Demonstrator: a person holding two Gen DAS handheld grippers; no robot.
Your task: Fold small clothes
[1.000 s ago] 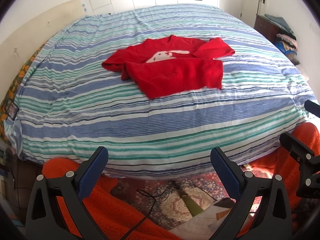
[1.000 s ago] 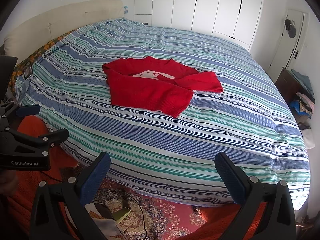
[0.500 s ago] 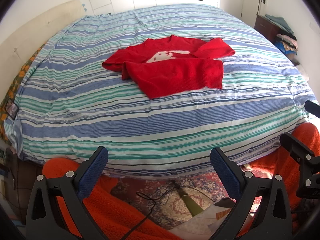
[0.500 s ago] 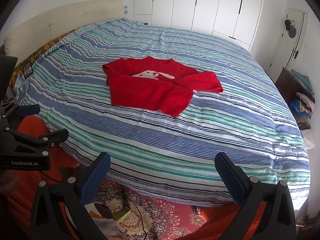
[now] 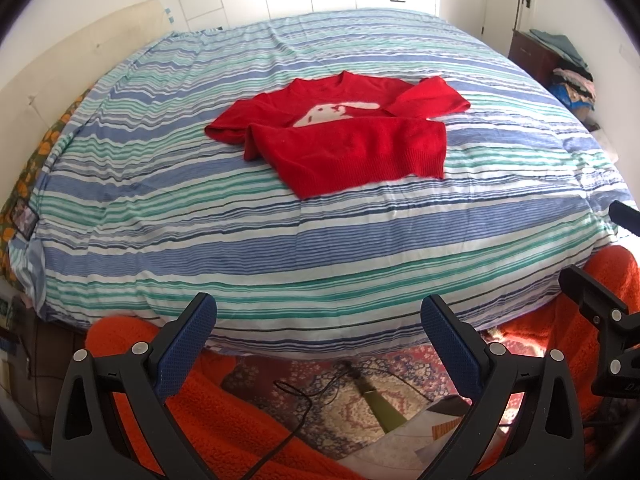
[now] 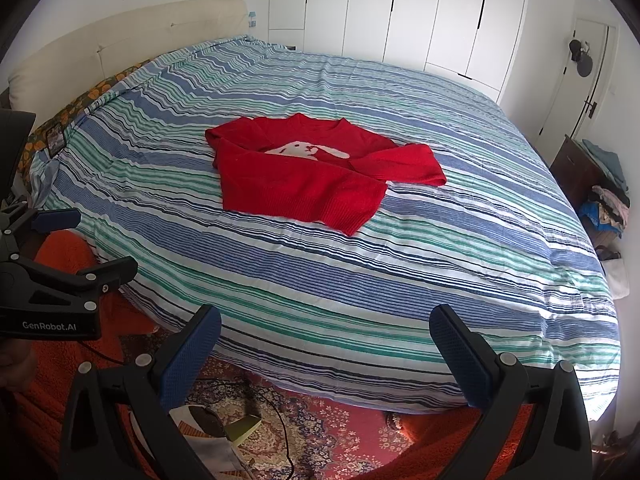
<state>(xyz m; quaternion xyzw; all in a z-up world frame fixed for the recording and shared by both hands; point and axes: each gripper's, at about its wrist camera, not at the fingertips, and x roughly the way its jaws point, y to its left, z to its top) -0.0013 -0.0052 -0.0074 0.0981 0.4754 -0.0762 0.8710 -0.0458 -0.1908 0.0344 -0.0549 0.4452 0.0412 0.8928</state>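
Observation:
A small red sweater (image 5: 344, 136) with a white animal motif lies partly folded in the middle of the striped bed (image 5: 280, 240); its hem is turned up over the chest and one sleeve crosses its right side. The same sweater (image 6: 316, 172) shows in the right wrist view. My left gripper (image 5: 318, 328) stands open near the bed's front edge, well short of the sweater, holding nothing. My right gripper (image 6: 326, 336) is also open and empty, back from the bed edge. Each gripper appears at the side of the other's view.
A patterned rug (image 6: 320, 432) with a black cable and papers lies on the floor below. Orange fleece (image 5: 224, 420) covers the person's legs. A dresser with piled clothes (image 6: 600, 184) stands at the right wall; white wardrobes (image 6: 400, 12) behind the bed; padded headboard (image 6: 120, 44) on the left.

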